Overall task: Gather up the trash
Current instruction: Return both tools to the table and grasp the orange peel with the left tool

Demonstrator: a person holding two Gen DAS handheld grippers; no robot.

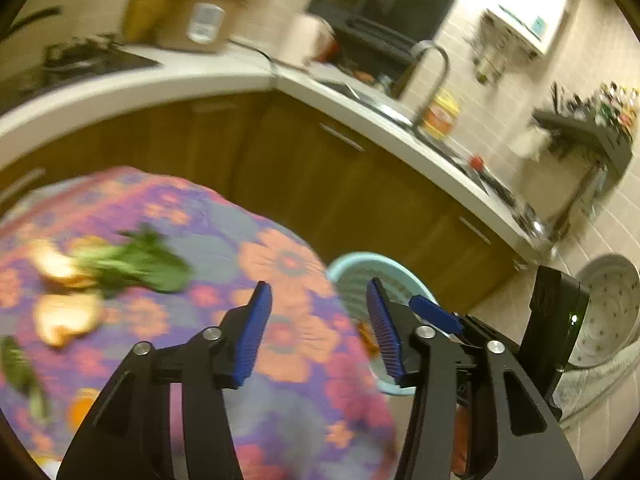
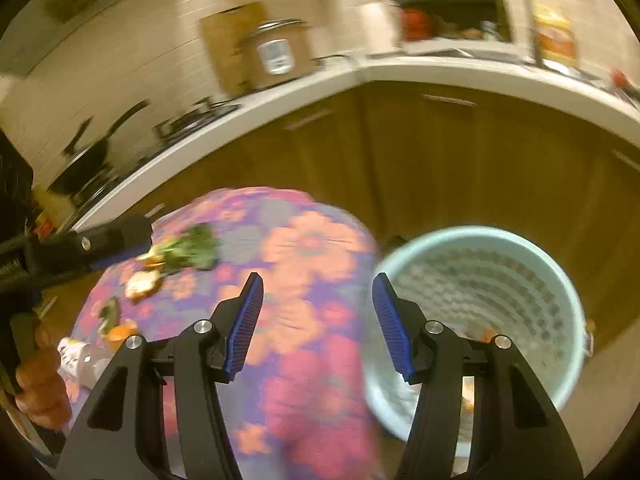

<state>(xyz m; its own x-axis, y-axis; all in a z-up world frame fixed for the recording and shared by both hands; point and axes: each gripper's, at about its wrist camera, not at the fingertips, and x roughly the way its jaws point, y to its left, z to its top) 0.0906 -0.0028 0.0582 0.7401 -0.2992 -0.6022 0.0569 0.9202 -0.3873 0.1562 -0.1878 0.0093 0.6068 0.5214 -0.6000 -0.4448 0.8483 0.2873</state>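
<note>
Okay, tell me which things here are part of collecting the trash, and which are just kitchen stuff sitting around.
Part of the job:
- leafy greens on the floral tablecloth
- pale peel pieces
- orange scrap
- light blue bin beside the table
- left gripper and right gripper, both open and empty

Just lying about:
- rice cooker
- faucet
- yellow jar
- black pan

The left gripper [image 1: 318, 330] is held with its two blue-padded fingers [image 1: 254, 336] spread wide and nothing between them. The right gripper [image 2: 318, 322] matches it — jaws parted wide, blue ribbed pads [image 2: 244, 322] facing each other across an empty gap. In the right wrist view the left gripper shows again at the left edge, gripped by the person's left hand [image 2: 38, 384] (bare fingers curled round the handle) — both views are motion-blurred.
</note>
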